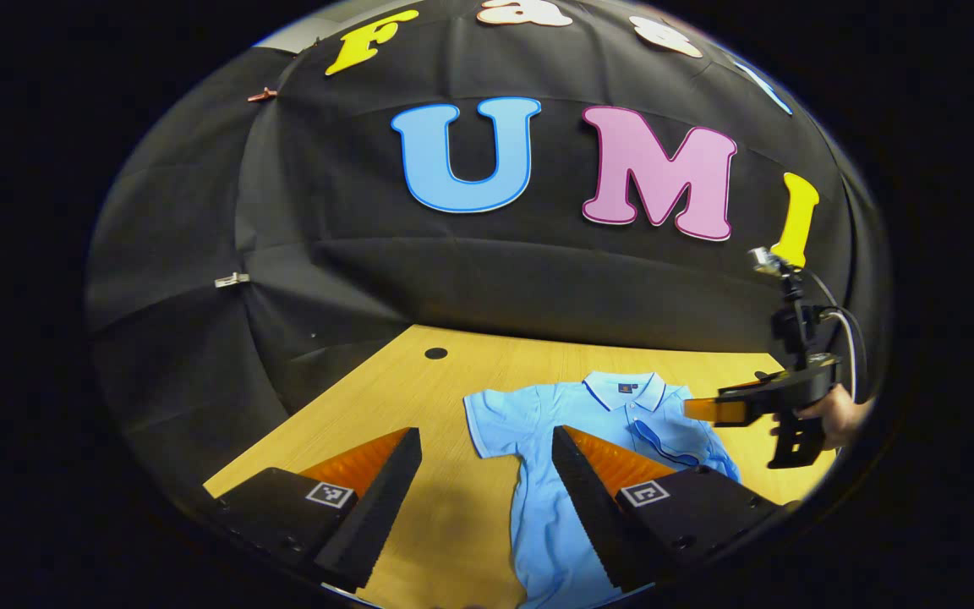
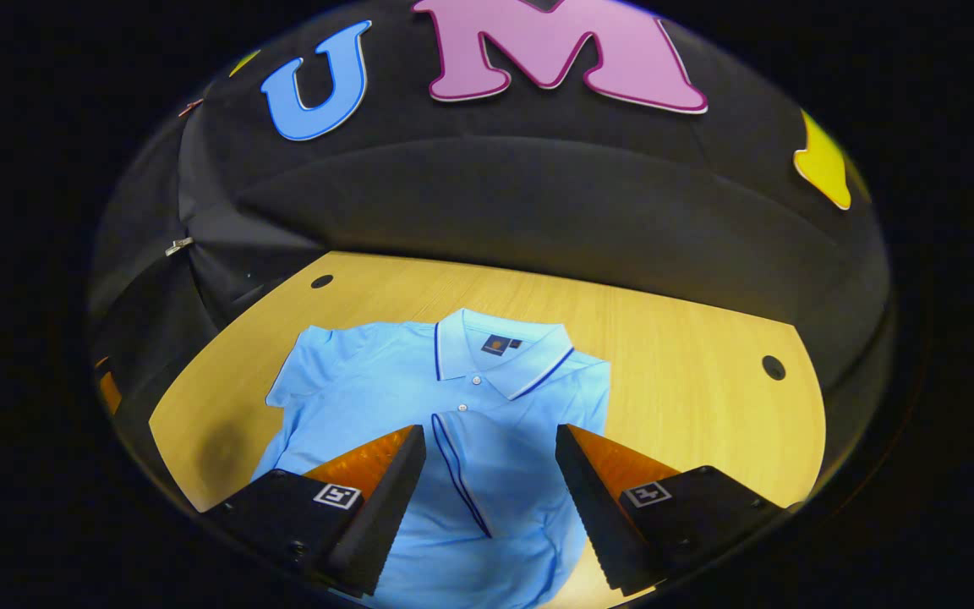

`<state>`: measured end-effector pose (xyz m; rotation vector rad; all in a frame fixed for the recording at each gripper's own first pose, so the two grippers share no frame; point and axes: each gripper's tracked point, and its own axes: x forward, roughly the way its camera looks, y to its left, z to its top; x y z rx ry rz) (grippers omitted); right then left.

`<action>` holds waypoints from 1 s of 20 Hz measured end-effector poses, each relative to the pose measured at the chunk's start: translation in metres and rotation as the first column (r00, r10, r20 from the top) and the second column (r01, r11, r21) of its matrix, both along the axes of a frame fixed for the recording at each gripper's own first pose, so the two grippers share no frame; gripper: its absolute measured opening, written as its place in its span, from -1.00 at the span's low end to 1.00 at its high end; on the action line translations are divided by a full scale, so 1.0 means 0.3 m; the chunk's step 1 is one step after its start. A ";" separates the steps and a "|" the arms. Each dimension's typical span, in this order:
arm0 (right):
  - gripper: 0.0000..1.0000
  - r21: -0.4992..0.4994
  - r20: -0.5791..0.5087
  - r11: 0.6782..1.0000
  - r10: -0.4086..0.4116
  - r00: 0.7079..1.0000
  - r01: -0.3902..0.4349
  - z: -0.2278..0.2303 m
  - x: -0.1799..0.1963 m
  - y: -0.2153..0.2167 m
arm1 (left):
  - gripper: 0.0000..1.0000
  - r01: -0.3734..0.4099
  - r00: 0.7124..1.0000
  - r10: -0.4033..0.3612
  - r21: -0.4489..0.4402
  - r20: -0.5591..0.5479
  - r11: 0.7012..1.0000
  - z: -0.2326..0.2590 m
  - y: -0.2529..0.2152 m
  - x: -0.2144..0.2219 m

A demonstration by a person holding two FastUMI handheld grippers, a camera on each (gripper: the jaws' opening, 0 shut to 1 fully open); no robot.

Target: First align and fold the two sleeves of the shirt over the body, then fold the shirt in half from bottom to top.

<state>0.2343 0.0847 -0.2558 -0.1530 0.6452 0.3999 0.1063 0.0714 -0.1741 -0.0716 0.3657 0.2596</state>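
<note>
1. Two fingers of my left hand-held gripper [image 1: 487,486] sit closest in the left gripper view. They are spread wide apart and hold nothing.
2. Between them I see bare wood of the bench [image 1: 445,524]. One finger [image 1: 588,491] is over the edge of the shirt.
3. My shirt [image 1: 555,457] is light blue and lies flat on the bench, with its collar [image 1: 625,389] at the far end.
4. One sleeve [image 1: 495,419] sticks out flat to the side on the wood.
5. My right hand-held gripper [image 2: 491,486] is wide open too and holds nothing. It hangs over the middle of the shirt [image 2: 419,381] in the right gripper view.
6. The other sleeve [image 2: 474,474] is folded over the body. Its dark trim line runs down between the fingers.
7. From the left gripper view, my right hand-held gripper [image 1: 703,410] is near the collar side, with my hand [image 1: 829,419] on it.
8. A small round hole [image 1: 435,353] is in the bench, well apart from the shirt.
</note>
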 end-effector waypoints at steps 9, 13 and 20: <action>0.93 -0.074 0.131 0.989 -0.121 0.984 0.131 0.310 -0.140 -0.430 | 1.00 0.022 0.994 -0.028 -0.062 -0.108 0.998 -0.284 0.192 0.474; 0.93 -0.084 0.144 0.980 -0.168 0.975 0.182 0.355 -0.217 -0.556 | 0.96 0.015 0.986 -0.022 -0.043 -0.166 0.999 -0.433 0.252 0.609; 0.92 -0.056 0.138 0.956 -0.279 0.950 0.288 0.429 -0.355 -0.720 | 1.00 0.006 0.958 -0.024 -0.063 -0.285 0.998 -0.629 0.298 0.762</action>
